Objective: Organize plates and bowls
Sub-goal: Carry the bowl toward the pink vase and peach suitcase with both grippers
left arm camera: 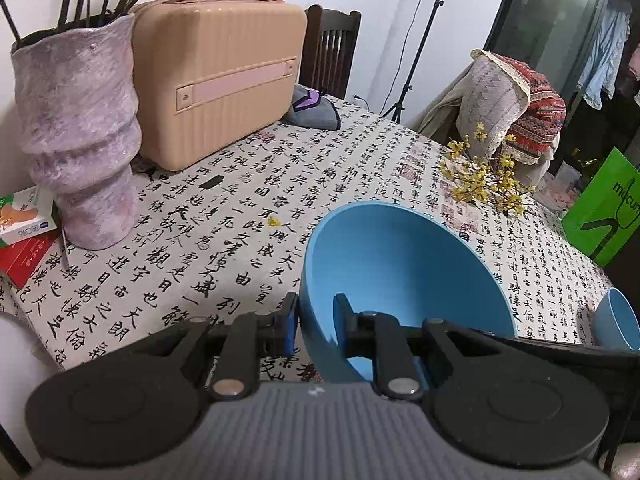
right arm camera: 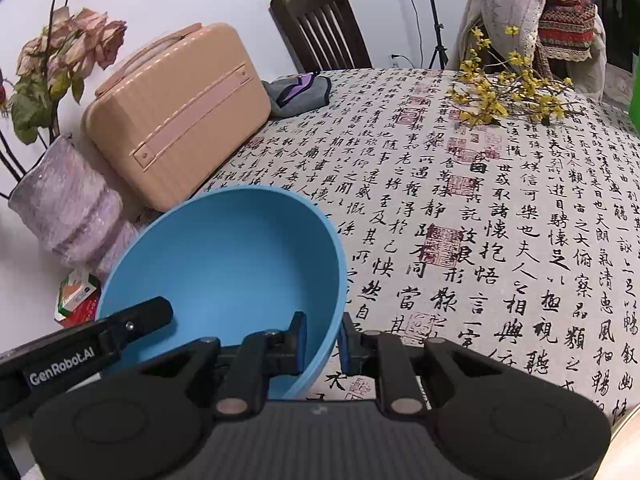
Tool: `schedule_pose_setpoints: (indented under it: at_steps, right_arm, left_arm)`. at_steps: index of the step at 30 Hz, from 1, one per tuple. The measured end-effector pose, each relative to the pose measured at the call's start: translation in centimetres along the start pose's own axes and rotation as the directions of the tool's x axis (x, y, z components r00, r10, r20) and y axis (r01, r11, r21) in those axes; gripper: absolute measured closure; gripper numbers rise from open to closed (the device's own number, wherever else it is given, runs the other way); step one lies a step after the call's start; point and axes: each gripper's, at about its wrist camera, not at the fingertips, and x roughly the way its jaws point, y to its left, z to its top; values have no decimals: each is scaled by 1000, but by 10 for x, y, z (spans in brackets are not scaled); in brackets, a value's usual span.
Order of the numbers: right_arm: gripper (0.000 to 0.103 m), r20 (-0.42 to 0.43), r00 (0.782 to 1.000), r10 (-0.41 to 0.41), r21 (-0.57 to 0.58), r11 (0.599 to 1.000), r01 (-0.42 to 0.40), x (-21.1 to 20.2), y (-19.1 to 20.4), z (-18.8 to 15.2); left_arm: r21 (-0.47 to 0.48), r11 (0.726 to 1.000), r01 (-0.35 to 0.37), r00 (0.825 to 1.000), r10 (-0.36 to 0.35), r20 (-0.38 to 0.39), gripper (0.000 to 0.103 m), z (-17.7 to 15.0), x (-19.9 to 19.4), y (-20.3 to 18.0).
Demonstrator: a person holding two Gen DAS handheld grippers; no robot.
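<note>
Through the left wrist camera I see my left gripper (left arm camera: 316, 320) clamped on the rim of the big blue bowl (left arm camera: 400, 272): one pad sits outside the wall, the other inside. The bowl tips up ahead of the fingers, its hollow facing me, over the calligraphy tablecloth (left arm camera: 248, 216). A second, smaller blue bowl (left arm camera: 616, 320) stands off to the right of the tool, apart from the first. Ahead and to the left are a mauve ribbed vase (left arm camera: 76, 136) and a beige case (left arm camera: 216, 80) just beside it. Yellow blossom twigs (left arm camera: 484, 176) lie beyond the bowl, to the right.

Through the right wrist camera my right gripper (right arm camera: 322, 340) pinches the same bowl (right arm camera: 232, 264) at its opposite rim, again one pad in, one out. The bowl fills the space ahead and left of the fingers. The other tool's finger (right arm camera: 148, 314) reaches in over the bowl's far-left edge. The case (right arm camera: 180, 112) and vase (right arm camera: 68, 204) lie beyond the bowl, the twigs (right arm camera: 508, 92) far ahead on the right.
</note>
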Motion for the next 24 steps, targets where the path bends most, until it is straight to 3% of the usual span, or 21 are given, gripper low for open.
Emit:
schedule_pose_setpoints:
  at_steps: [24]
  right_arm:
    - [87,-33,999,-5,-69,998,3,20,8,-11]
  left_arm:
    - [12,999,-42,999,42,-32,84,-15,11,10]
